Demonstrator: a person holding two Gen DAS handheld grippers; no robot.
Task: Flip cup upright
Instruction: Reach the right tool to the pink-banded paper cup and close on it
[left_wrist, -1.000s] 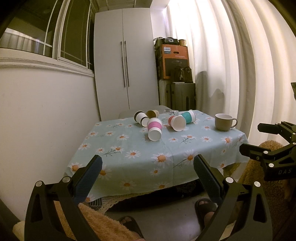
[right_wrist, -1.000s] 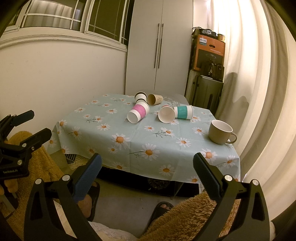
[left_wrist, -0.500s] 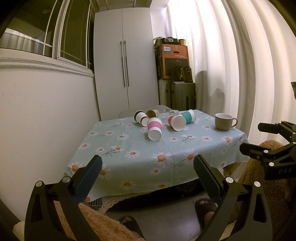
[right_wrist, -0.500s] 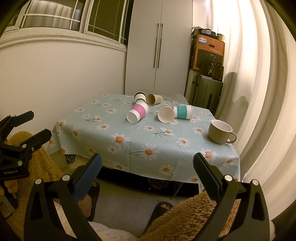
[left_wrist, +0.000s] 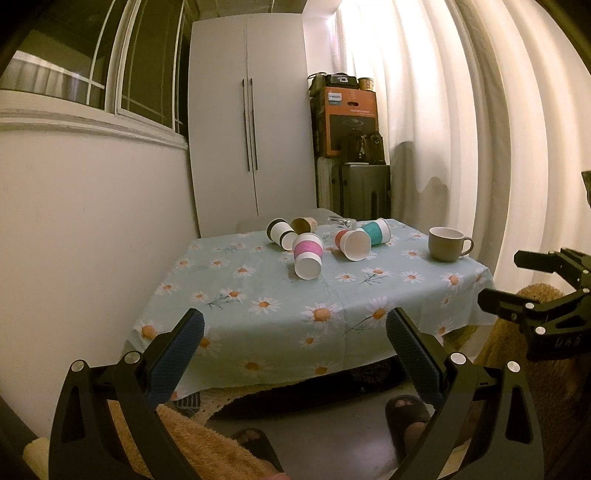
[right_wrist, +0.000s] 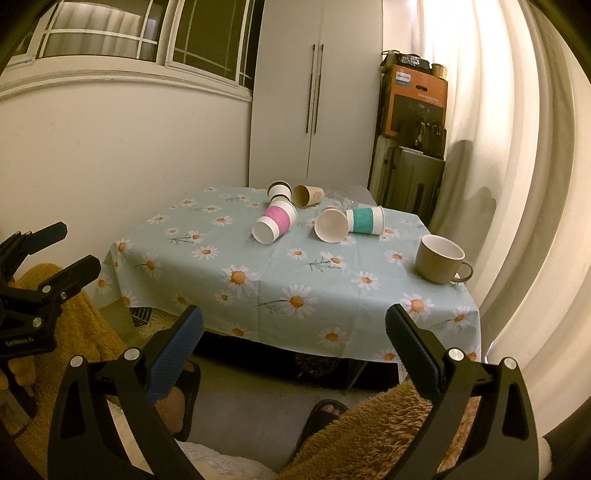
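Observation:
Several paper cups lie on their sides at the far middle of the table: a pink-banded cup (left_wrist: 308, 254) (right_wrist: 275, 223), a teal-banded cup (left_wrist: 376, 231) (right_wrist: 365, 220), a red-banded cup (left_wrist: 352, 243) (right_wrist: 331, 225), a dark-banded cup (left_wrist: 280, 232) (right_wrist: 279, 189) and a brown cup (left_wrist: 303, 224) (right_wrist: 307, 195). My left gripper (left_wrist: 294, 338) is open and empty, well short of the table's near edge. My right gripper (right_wrist: 293, 334) is open and empty, also short of the table.
The table has a daisy-print cloth (left_wrist: 258, 291) (right_wrist: 258, 273). A beige mug (left_wrist: 446, 243) (right_wrist: 440, 258) stands upright at the right. A glass (right_wrist: 345, 202) lies behind the cups. A white cupboard (left_wrist: 251, 147), stacked boxes (left_wrist: 349, 122) and curtains (left_wrist: 480, 129) stand behind. Slippered feet (left_wrist: 406, 410) are below.
Both grippers have stayed open and nearly still; the view has barely shifted. The cups have not moved.

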